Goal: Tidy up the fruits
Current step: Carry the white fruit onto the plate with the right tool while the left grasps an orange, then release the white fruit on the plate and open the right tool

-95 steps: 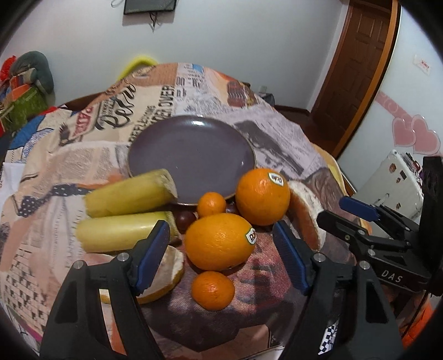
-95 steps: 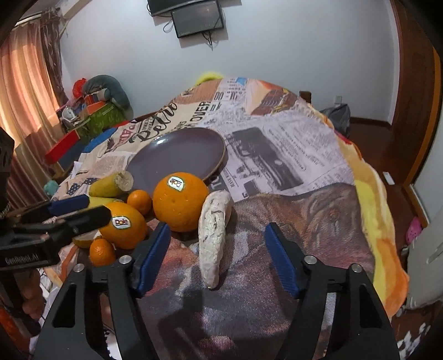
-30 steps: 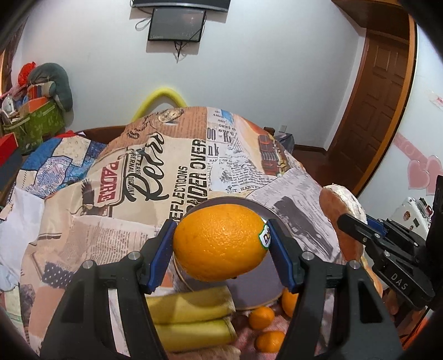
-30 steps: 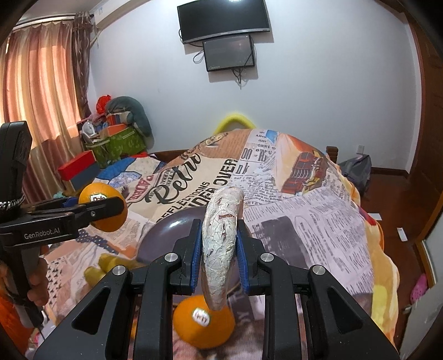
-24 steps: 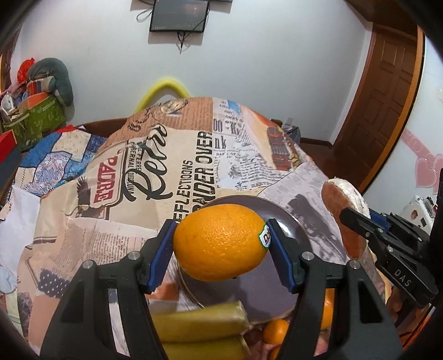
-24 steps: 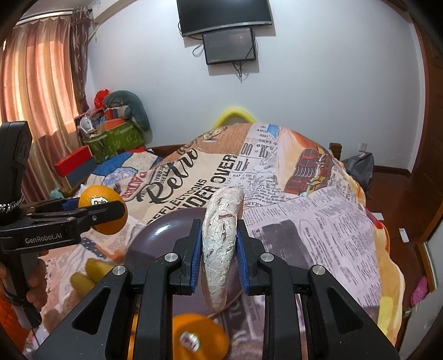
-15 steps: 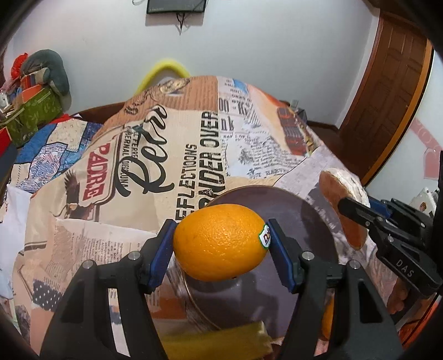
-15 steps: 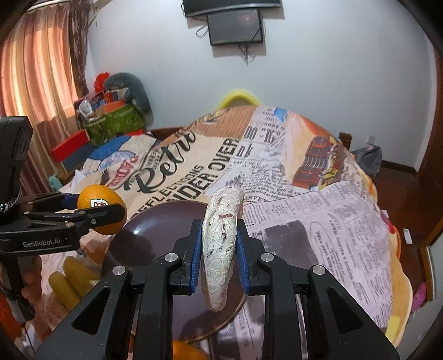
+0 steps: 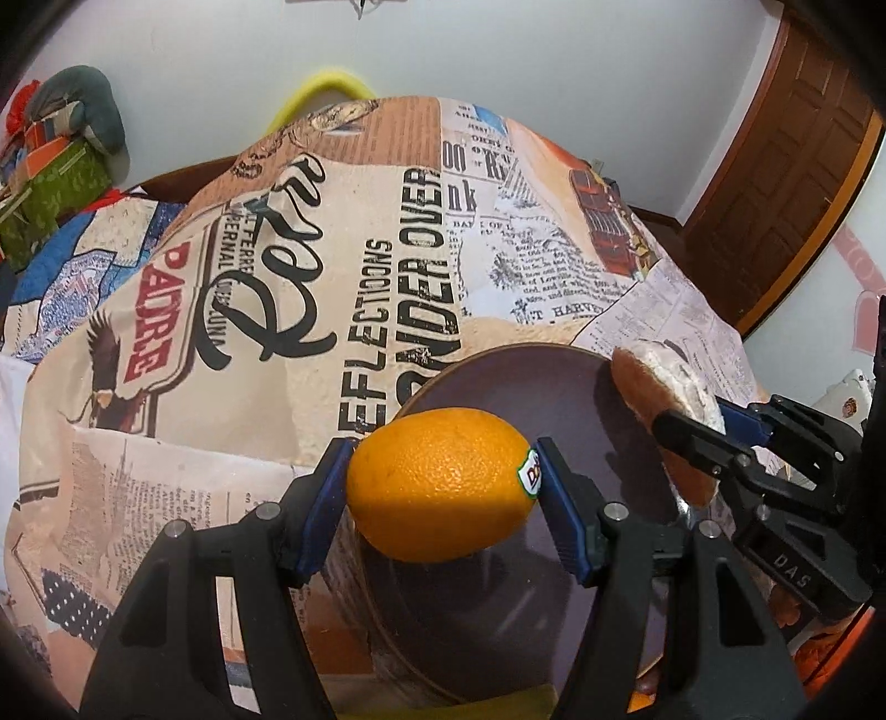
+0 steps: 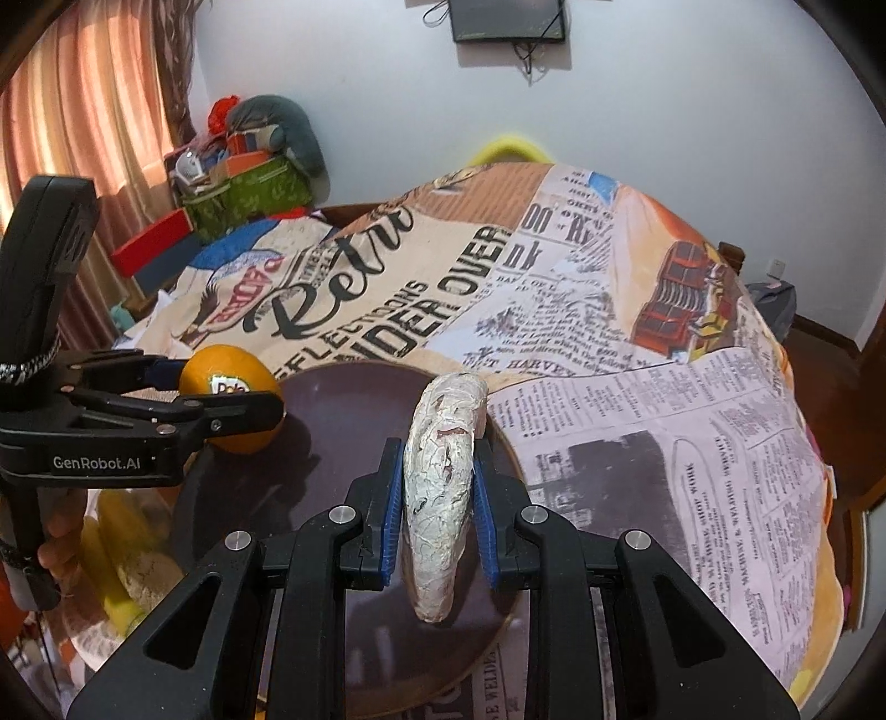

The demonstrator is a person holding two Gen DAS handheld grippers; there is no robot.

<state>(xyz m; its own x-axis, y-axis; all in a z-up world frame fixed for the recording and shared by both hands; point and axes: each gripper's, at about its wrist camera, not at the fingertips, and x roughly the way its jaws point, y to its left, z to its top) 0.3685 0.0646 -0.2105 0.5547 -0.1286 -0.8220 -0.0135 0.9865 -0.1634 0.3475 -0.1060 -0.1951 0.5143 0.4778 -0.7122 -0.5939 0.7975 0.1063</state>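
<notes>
You have one plate (image 9: 559, 387) in front of you, dark and round, and I count everything from it. One orange (image 9: 440, 482) hangs over its near-left rim. One peel slice (image 10: 440, 487) hangs over its right half. At least two yellow bananas (image 10: 111, 531) lie off its left edge, partly hidden, so the count is unsure. One more pale peel piece (image 10: 147, 576) lies with them. You hold two grippers above it: left (image 9: 443, 487) and right (image 10: 437, 498). One printed cloth (image 9: 277, 310) lies beneath it. One screen (image 10: 506, 19) hangs on the wall beyond it.
</notes>
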